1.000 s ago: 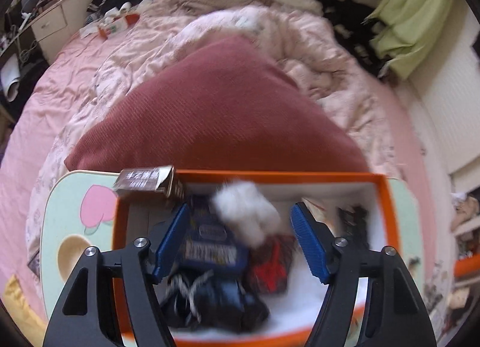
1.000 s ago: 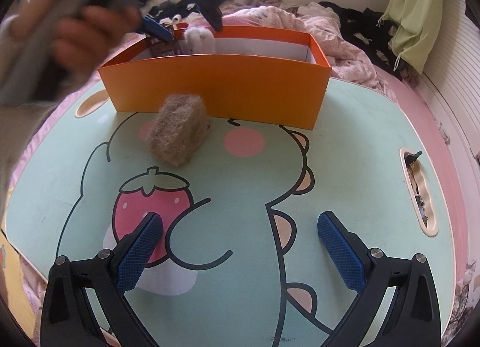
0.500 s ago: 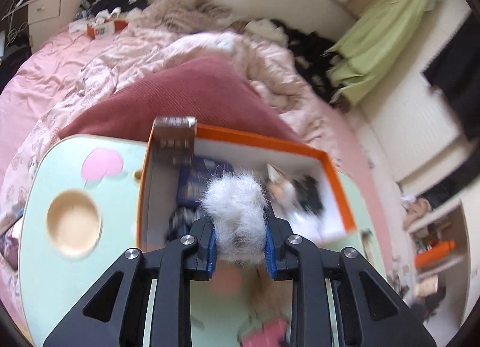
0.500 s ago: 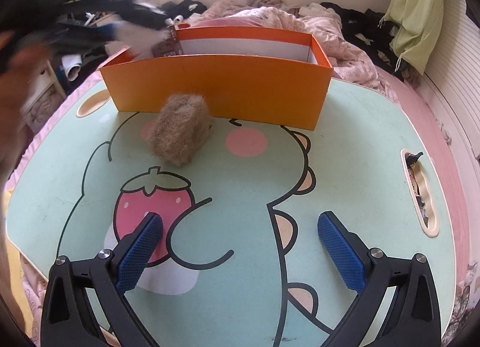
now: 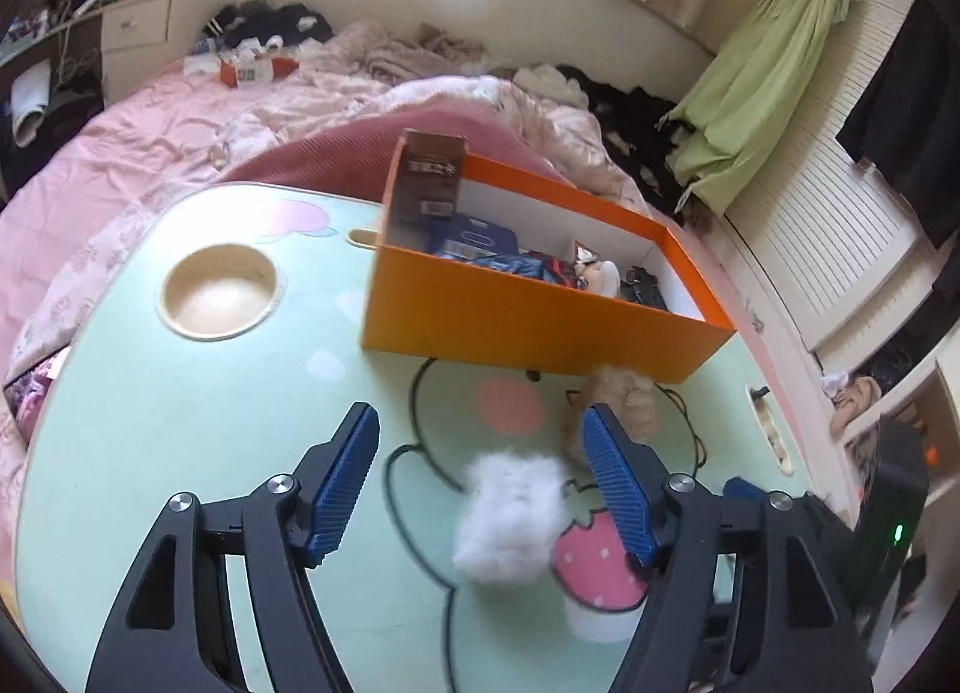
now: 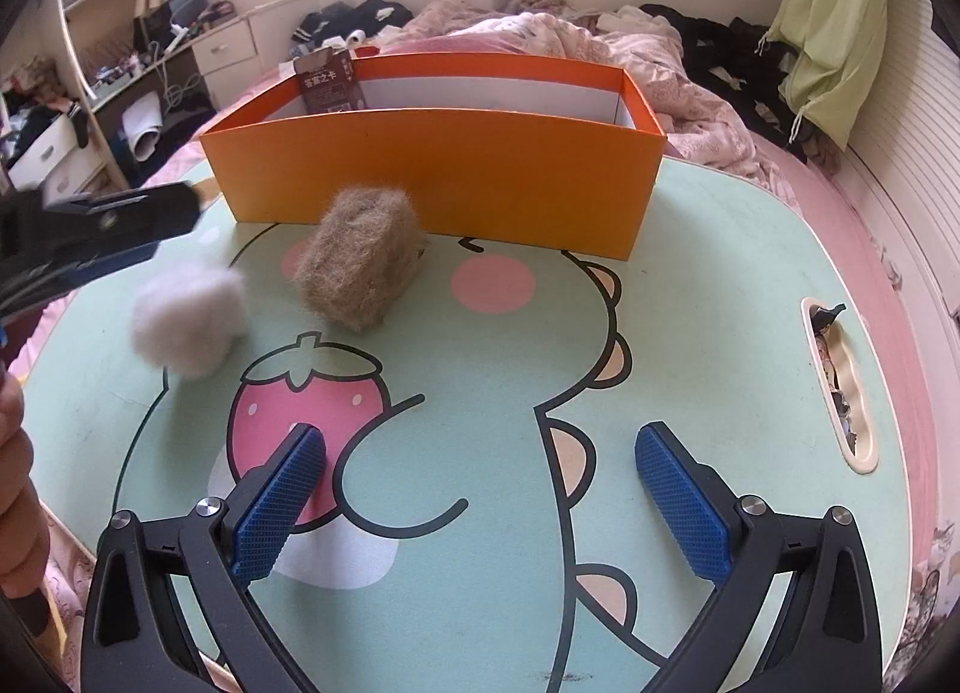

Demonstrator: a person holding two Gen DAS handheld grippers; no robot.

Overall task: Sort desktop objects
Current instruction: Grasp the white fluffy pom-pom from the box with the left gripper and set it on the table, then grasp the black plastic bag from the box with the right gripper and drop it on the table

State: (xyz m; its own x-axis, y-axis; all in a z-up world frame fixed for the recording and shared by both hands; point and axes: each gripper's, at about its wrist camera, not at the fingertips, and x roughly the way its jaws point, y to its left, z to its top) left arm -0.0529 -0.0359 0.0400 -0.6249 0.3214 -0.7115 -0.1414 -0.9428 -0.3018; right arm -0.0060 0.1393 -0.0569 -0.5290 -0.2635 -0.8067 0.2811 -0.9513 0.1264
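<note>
Jaws on both grippers stood wide and held nothing: left gripper above the table, with one white puff lying below, between its fingers and nearer the right finger; right gripper low at the near edge, well apart from it. Nearer to the white puff by far was the left gripper, and no long axis could be told on so round a tuft. Counted: one white puff, one brown puff just in front of one orange box, several items inside, blurred.
</note>
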